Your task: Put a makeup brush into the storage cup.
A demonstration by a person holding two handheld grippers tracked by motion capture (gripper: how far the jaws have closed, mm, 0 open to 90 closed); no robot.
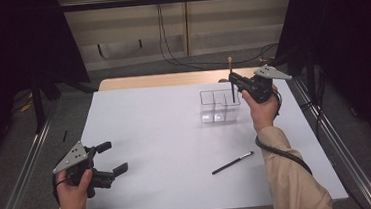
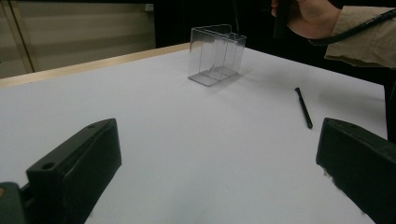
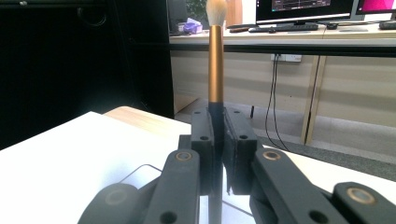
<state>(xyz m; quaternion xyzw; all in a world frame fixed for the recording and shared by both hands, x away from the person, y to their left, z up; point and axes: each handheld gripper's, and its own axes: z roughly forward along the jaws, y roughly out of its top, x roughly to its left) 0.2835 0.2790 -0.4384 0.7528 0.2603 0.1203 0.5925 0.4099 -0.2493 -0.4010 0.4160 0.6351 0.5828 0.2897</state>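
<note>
The left tongs point(image 1: 111, 159) sit low in the person's left hand point(image 1: 73, 183), jaws spread wide, pointing across toward the right tongs point(image 1: 231, 77). Those are raised farther off in the right hand point(image 1: 263, 109), jaws clamped together, forearm stretched forward.

Clear plastic divided organizer point(image 1: 217, 106) on white table point(image 1: 151, 137), far right part. Slim black pen point(image 1: 232, 163) on table nearer person, well apart from organizer. Gold-handled makeup brush point(image 1: 231, 78) upright in right gripper point(image 1: 232, 78) above organizer's right end. Left gripper point(image 1: 111, 158) over table's near left corner.
</note>
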